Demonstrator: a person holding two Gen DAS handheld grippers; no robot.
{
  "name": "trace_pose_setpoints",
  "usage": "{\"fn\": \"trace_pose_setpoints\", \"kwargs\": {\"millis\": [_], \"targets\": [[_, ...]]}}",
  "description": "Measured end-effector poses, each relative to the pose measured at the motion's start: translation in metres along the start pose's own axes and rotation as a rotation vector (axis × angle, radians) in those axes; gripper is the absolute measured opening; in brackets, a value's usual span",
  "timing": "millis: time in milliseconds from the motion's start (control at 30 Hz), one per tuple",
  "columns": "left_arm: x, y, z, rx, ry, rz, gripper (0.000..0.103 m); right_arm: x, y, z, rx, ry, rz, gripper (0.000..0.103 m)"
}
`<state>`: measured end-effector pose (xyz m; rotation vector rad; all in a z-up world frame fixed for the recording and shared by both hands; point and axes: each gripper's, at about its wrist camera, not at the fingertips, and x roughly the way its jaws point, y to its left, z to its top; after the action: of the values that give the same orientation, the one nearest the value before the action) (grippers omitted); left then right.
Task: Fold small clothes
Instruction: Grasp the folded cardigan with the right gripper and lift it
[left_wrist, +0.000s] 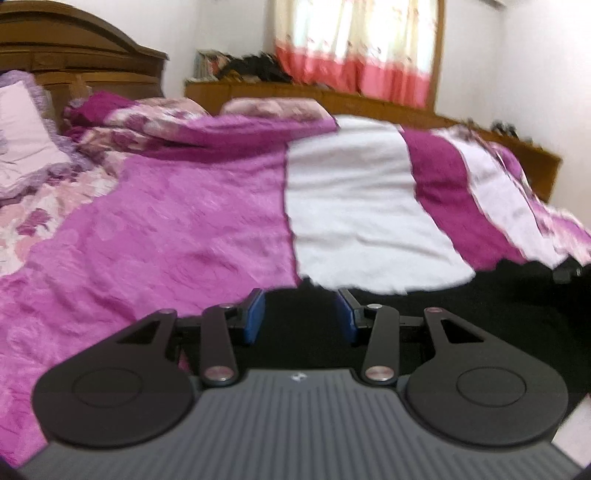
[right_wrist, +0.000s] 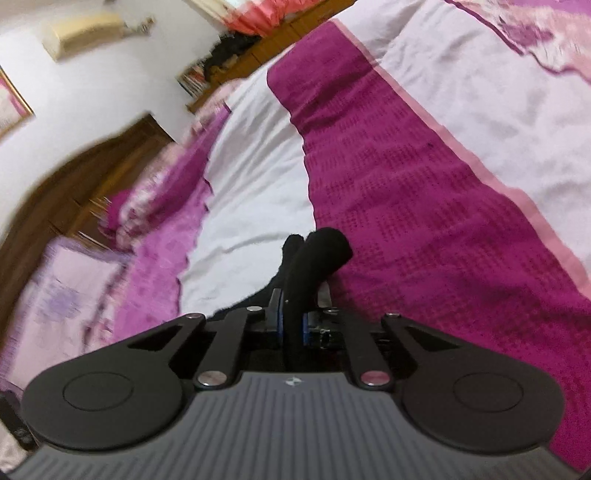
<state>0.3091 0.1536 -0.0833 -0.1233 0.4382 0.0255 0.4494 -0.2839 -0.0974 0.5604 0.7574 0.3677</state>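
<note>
The right gripper had its blue-padded fingers pressed together on a black piece of soft knit clothing, which ran up between the pads and curled over into a rounded roll just past the fingertips. More of the same dark fabric trailed off to the left of the fingers, lying against a white cloth panel. What kind of garment it was could not be told. To the right of the held piece stretched a deep magenta textured blanket, edged by a pale pink band and then a whitish quilted area. The right wrist view was tilted, so the dark wooden headboard curved across the left side, with a lilac frilled pillow below it.

The left gripper stood with its blue-padded fingers spread wide apart and nothing between them. Between and beyond those fingers lay a dark black area, at the near edge of the white cloth panel; the blur kept it from being told whether this was the same garment. Left of the panel spread a bright pink crinkled bedspread, with floral pillows heaped towards the carved wooden headboard. Behind the bed hung a cream curtain with a coral-pink lower band, against a white wall.
</note>
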Motion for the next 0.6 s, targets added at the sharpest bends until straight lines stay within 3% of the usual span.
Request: {"fn": "trace_pose_setpoints", "kwargs": {"millis": [133,267,433,600], "targets": [[-0.005,0.016,0.004,-0.023,-0.009,0.023,0.045,0.002,0.034,0.004,0.001,0.038,-0.065,0.008],[-0.014,0.032,0.006,-0.019,-0.026,0.033,0.045,0.001,0.064,0.006,0.088,0.055,-0.09,0.008],[-0.018,0.057,0.002,-0.086,-0.01,0.011,0.045,-0.001,0.101,0.007,0.248,0.034,-0.02,0.008],[-0.026,0.077,0.0,-0.116,-0.012,0.037,0.045,0.018,0.157,-0.013,0.211,0.028,-0.018,0.007]]}}
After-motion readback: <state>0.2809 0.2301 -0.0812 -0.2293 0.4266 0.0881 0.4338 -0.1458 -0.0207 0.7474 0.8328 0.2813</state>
